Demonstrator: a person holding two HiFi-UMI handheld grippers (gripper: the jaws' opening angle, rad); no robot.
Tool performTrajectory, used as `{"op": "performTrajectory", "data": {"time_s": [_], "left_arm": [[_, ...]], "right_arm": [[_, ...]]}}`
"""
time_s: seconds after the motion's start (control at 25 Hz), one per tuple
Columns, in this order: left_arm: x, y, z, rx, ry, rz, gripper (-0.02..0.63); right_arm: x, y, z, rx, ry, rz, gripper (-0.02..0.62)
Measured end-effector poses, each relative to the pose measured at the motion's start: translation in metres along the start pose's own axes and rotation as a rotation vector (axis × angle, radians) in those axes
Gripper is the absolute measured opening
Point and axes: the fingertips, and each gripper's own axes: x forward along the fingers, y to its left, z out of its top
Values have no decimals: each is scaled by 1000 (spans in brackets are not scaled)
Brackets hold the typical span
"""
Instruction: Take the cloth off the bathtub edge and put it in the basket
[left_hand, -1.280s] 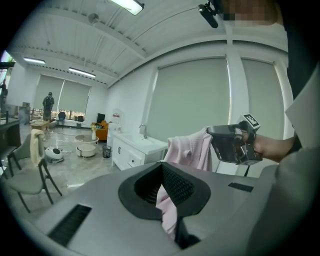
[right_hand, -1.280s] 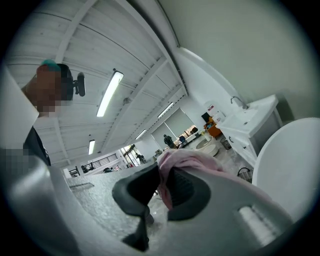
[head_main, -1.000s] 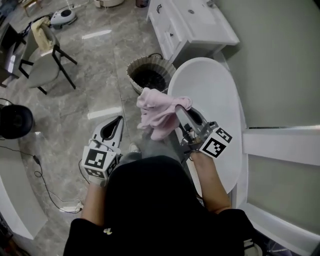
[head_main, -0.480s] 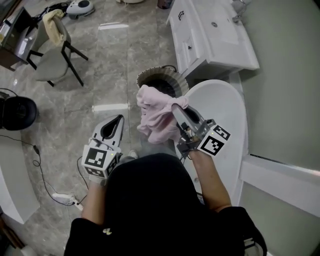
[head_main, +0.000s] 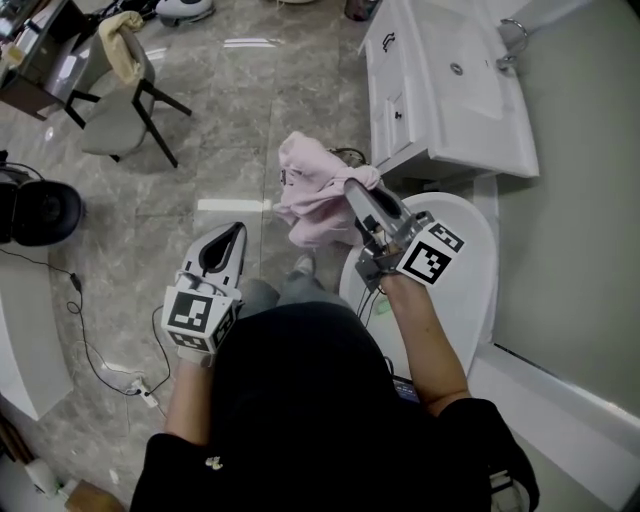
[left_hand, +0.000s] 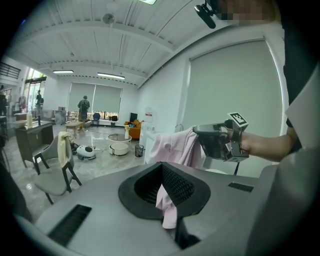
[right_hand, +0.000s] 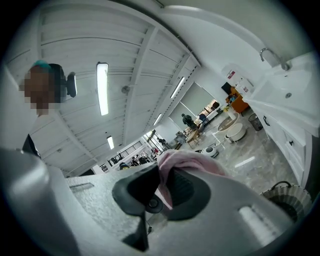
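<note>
**Head view:** the right gripper (head_main: 352, 190), jaws closed on the pink cloth (head_main: 312, 190), has carried it past the end of the bathtub (head_main: 462, 285) since a second ago. The left gripper (head_main: 232, 245) is unmoved.
**Left gripper view:** jaws together, empty.
**Right gripper view:** the cloth is pinched between the pads, and the basket (right_hand: 286, 197) is at lower right.

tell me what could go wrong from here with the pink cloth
1. The right gripper pinches only one fold of the cloth; the hanging bulk could slip free early.
2. In the head view the cloth hides most of the basket, so a release could land on its rim or the floor.
</note>
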Motion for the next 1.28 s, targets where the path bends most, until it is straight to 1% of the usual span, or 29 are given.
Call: {"op": "performTrajectory", "data": {"time_s": [0.24, 0.44, 0.64, 0.92, 1.12, 1.28], "left_arm": [[25, 18, 12, -14, 5, 7, 12], [51, 42, 17, 3, 27, -31, 12], [82, 75, 27, 32, 57, -77, 12], [121, 106, 22, 58, 114, -115, 12], [140, 116, 11, 54, 162, -142, 12], [148, 125, 3, 67, 201, -164, 12]], "right_arm": [[28, -46, 20, 20, -10, -44, 40], [49, -85, 22, 35, -16, -100, 40], [69, -127, 10, 61, -17, -181, 40], [76, -196, -35, 132, 21, -286, 41], [73, -242, -77, 184, 75, -365, 41], [74, -279, -114, 208, 125, -429, 41]]}}
